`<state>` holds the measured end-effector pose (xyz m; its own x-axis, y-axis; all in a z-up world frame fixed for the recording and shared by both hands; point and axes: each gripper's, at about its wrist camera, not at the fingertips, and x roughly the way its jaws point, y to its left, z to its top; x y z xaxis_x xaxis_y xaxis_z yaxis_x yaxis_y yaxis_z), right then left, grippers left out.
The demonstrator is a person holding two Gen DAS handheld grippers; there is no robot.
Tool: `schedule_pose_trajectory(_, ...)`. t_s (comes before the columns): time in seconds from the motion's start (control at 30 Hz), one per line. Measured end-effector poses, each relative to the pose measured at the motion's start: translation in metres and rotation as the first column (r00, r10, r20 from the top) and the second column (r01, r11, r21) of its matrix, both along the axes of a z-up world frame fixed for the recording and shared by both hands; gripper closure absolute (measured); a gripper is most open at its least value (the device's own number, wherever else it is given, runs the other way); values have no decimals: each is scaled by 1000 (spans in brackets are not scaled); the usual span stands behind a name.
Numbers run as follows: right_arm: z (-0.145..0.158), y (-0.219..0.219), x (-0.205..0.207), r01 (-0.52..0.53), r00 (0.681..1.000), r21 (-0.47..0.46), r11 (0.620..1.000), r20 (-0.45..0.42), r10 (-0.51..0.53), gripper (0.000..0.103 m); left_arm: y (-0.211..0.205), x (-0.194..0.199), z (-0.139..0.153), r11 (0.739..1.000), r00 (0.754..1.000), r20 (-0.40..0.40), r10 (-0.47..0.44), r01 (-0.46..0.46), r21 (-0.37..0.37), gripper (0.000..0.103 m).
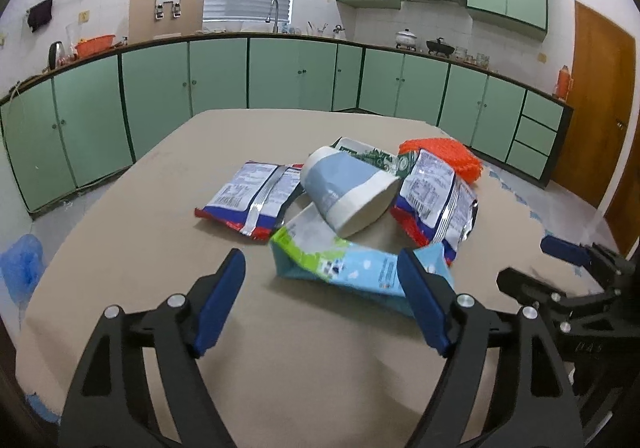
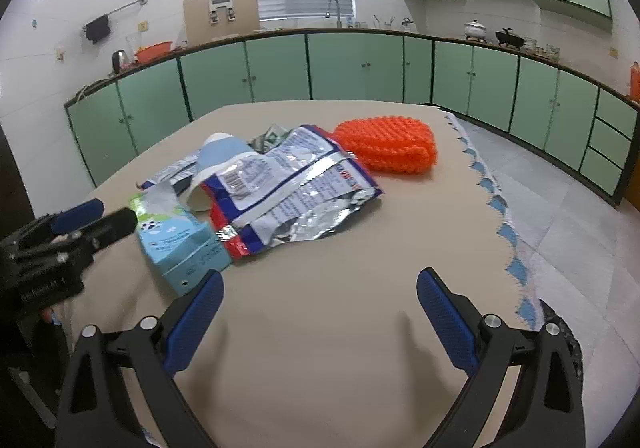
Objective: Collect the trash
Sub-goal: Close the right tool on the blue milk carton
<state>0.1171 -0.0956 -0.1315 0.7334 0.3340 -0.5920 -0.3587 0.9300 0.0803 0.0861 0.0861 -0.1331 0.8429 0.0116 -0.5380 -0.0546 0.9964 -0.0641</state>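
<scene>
trash pile on the table (image 1: 120,248), both grippers released

left gripper (image 1: 320,296) spread wide, carton (image 1: 344,268) just ahead between its tips, untouched. right gripper (image 2: 320,312) wide over bare cloth, wrapper (image 2: 296,200) and orange pouch (image 2: 388,146) ahead, cup (image 1: 348,188) beyond the carton.

Two fisheye views from hand-held grippers, side by side, both angled down across a beige cloth-covered table (image 1: 120,248) toward green kitchen cabinets (image 2: 352,64). Both share the nearby crumpled blue-and-silver snack wrapper (image 2: 296,192).
</scene>
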Motion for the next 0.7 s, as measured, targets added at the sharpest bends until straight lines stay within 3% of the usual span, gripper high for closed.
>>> schedule_pose_trajectory(0.4,3,38,-6,-150,989,21,988,20,149,9,54,-5,-6,989,992,-10,128,-127,75,27)
schedule_pose_trajectory(0.7,1,69,7,-248,969,22,969,13,248,9,80,-4,-8,979,980,-29,195,-193,61,27)
